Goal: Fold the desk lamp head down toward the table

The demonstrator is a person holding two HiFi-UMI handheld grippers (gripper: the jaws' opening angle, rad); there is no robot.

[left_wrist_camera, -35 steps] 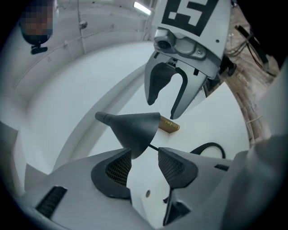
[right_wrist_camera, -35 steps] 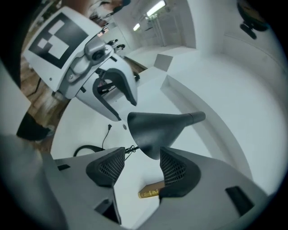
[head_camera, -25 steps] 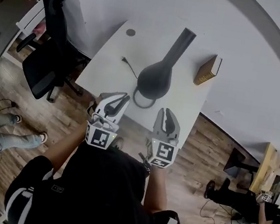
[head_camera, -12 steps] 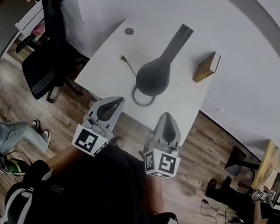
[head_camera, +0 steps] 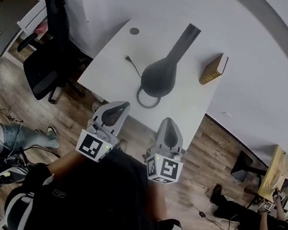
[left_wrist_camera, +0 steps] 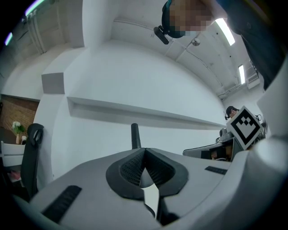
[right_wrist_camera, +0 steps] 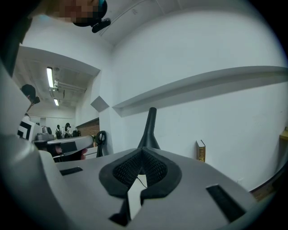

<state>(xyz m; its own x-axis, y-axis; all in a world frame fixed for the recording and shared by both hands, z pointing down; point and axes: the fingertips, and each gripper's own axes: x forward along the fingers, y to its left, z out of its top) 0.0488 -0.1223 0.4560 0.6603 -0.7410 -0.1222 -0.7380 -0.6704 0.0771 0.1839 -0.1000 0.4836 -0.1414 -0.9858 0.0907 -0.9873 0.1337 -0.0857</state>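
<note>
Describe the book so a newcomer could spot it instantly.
Start at the white table by the wall. Near its right edge, right of the black desk lamp, stands the book. It is the only brown, flat-sided thing there, upright on end.

No legible text, label or number

One desk lamp, one book, one white table, one office chair and two grippers: left gripper, right gripper.

Black top, white-striped sleeves; grey left gripper and right gripper.
</note>
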